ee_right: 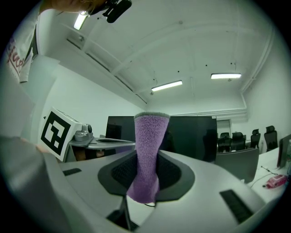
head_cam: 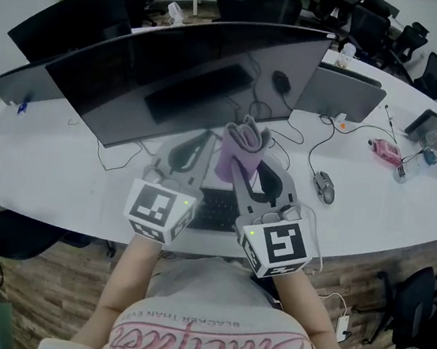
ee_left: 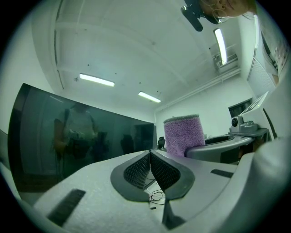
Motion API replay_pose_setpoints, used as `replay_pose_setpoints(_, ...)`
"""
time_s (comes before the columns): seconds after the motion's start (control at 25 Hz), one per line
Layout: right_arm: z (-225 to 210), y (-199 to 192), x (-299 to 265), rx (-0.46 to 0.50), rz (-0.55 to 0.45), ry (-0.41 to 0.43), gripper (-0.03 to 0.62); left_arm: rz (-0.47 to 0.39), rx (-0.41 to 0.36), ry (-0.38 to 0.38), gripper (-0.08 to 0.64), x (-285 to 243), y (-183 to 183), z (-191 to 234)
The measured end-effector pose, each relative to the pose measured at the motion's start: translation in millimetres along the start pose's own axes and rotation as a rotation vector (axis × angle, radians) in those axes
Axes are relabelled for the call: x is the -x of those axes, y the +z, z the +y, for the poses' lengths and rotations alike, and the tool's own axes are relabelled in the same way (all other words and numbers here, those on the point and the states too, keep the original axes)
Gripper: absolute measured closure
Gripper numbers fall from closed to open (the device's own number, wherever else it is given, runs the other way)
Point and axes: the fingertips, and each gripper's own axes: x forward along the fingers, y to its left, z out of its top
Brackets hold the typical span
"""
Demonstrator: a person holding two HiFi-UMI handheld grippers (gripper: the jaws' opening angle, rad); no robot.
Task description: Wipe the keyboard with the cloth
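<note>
1. Broadly, a white curved surface (head_cam: 51, 172) spans the head view, with a wide dark monitor (head_cam: 176, 68) at upper centre.
2. Below the monitor, the black keyboard (head_cam: 214, 209) lies at lower centre, partly covered by both grippers.
3. The right gripper (head_cam: 243, 151) has its jaws clamped on the purple fleecy cloth (head_cam: 243, 139), which stands upright from them.
4. The left gripper (head_cam: 200, 142) has its jaws pressed together with nothing between them, just left of the cloth.

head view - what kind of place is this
Most likely an open-plan office: a long white desk carries a large dark monitor and a wired mouse, and black office chairs stand in rows behind it.
</note>
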Motion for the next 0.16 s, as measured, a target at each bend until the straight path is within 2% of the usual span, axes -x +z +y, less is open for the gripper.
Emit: replay_pose_setpoints(0.16,-1.6,-3.8,2.1,-0.013,0.01,-0.008,0.495,0.008,-0.001,-0.01,0.555,0.3,-2.3,-2.8)
